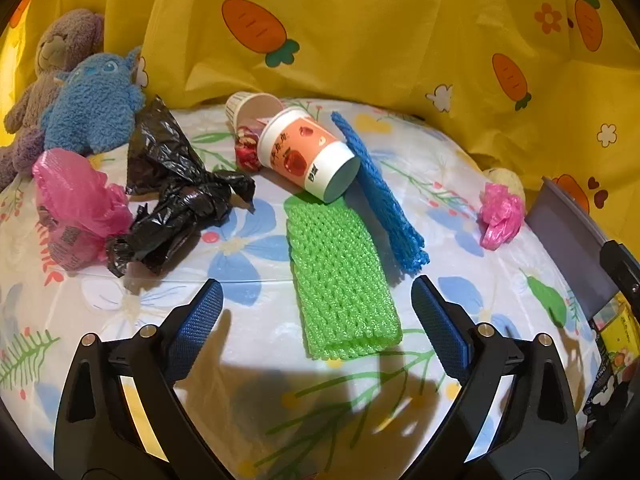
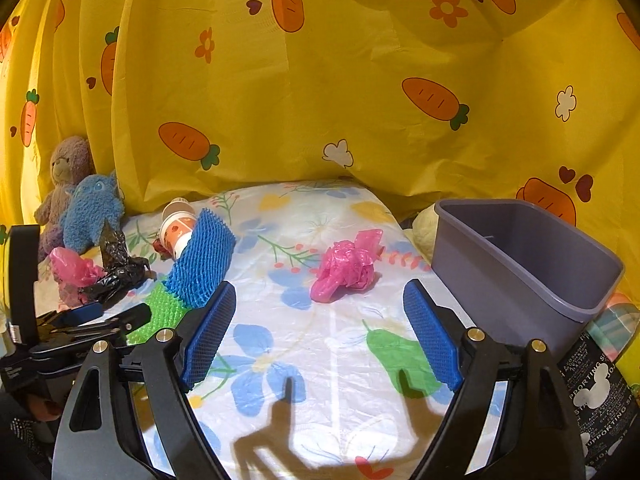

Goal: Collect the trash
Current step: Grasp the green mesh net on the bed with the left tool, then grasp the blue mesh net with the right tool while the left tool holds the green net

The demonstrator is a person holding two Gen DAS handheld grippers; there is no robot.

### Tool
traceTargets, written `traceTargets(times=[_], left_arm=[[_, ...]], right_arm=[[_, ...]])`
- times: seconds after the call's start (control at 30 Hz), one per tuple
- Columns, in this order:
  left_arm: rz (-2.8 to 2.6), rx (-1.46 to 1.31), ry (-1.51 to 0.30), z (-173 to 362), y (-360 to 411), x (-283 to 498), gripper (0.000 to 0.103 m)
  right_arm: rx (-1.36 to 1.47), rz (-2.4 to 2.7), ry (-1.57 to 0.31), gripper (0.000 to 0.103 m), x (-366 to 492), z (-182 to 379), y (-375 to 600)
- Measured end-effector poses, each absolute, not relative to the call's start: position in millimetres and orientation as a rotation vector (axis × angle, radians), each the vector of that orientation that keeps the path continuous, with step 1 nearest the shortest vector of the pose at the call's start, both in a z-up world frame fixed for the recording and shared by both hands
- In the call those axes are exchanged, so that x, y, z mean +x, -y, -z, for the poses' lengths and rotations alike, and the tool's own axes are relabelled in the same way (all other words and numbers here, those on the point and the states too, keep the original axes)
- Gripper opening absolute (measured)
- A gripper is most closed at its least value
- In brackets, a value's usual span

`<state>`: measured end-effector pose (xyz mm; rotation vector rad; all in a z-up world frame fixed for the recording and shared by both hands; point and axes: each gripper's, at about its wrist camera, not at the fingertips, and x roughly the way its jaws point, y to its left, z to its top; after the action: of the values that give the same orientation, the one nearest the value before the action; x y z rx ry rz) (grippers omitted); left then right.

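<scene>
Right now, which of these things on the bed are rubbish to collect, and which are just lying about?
Rubbish and bin:
green foam net
blue foam net
paper cups
black bag
pink bags
grey bin

Lying about:
blue plush
teddy bear

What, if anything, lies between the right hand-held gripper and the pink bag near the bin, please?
Nothing visible does. The right hand-held gripper is open and points at the pink bag, with only bare floral sheet between them. From the bag to the grey bin the sheet also looks unobstructed.

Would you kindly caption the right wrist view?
Open right gripper faces a crumpled pink bag; grey bin beside it.
</scene>
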<state>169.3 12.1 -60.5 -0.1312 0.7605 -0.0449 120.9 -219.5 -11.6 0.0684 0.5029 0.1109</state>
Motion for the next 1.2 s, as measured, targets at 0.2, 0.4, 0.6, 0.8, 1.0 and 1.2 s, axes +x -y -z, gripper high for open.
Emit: traceTargets(times=[0.2, 0.4, 0.6, 0.8, 1.0, 1.2], left_arm=[[0.085, -0.173, -0.84, 74, -12, 188, 0.06], [0.105, -0.202, -0.813, 72, -21, 181, 0.015], [0.073, -0.252, -0.717, 51, -45, 148, 0.011], [0.013, -0.249, -0.603, 23, -63, 111, 0.011], [-0.028, -0.253, -0.571, 16, -80, 98, 0.011], [-0.028, -0.269, -0.571, 17, -88, 95, 0.011]], right_arm=[[0.043, -0.15, -0.52, 0.083, 128, 15, 203], [0.008, -0.21, -0.544, 0.083, 134, 19, 181], [-0.046, -0.285, -0.593, 0.083, 140, 29, 151], [-0.113, -0.348, -0.635, 0.079, 150, 37, 110], [-0.173, -0.35, -0.678, 0.058, 170, 48, 80], [-0.176, -0.318, -0.712, 0.028, 188, 56, 74]])
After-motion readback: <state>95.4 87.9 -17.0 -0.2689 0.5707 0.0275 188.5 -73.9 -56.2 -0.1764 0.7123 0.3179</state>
